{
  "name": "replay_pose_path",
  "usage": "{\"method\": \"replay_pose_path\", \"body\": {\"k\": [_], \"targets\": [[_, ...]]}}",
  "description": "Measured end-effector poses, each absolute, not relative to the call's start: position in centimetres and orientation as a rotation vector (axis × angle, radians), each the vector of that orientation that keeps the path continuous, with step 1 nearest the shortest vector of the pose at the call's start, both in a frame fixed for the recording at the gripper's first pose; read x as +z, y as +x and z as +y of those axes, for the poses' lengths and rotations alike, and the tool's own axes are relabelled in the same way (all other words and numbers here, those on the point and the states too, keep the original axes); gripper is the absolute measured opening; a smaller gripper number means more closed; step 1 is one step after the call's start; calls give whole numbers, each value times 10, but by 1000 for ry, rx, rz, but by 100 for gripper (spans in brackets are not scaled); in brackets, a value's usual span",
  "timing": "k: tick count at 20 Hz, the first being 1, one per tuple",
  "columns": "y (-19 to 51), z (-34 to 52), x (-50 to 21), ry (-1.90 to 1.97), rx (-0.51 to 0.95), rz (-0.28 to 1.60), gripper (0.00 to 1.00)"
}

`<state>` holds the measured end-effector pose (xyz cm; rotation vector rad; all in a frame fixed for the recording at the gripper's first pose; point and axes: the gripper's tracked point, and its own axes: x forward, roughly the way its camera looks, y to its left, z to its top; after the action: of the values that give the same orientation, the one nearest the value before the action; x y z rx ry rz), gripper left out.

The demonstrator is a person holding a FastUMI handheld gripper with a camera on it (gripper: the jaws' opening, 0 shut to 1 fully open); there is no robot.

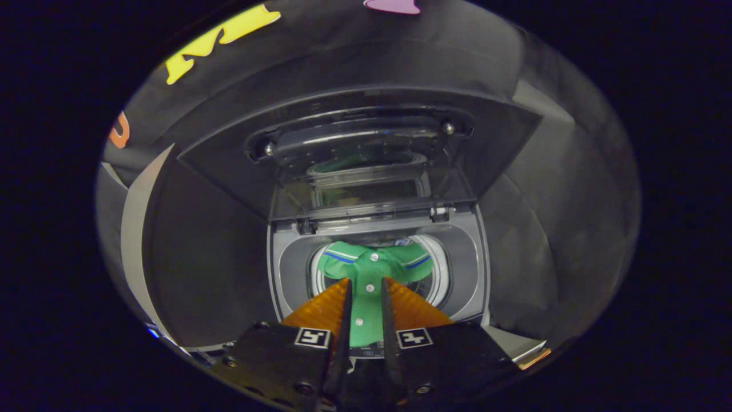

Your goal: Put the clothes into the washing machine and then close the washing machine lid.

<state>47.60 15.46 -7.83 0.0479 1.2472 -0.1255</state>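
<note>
Gripper view, looking forward along the two fingers toward a top-loading washing machine (474, 269) with its lid (366, 154) raised upright at the far edge of the opening. A green polo shirt (366, 269), with white buttons down its placket and blue and white stripes at the collar, is draped over the mouth of the round drum (437, 274), its collar spread toward the drum's far rim and its body running back toward the camera. The gripper (366, 294) is seen with its two orange ribbed fingers (320, 309) drawn close together, and the button strip of the shirt is pinched in the narrow gap between them; both pads appear to press on the cloth. Behind the machine, black cloth forms the booth wall (549, 189). The step in hand is judged to be the loading of the garment: the shirt is over the opening but seems not yet dropped fully inside, though how deep it hangs cannot be told. The next move would call for the shirt to be lowered past the rim, the fingers to be parted so the cloth falls free, and no sleeve or hem to be left over the edge. The raised lid would then need to be brought down.
</note>
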Motion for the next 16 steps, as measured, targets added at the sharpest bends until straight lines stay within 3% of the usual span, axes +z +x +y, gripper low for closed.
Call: {"method": "replay_pose_path", "body": {"k": [7,16], "targets": [[495,173,-39,0,-33,1161,64],[542,202,36,37,65,988,64]]}}
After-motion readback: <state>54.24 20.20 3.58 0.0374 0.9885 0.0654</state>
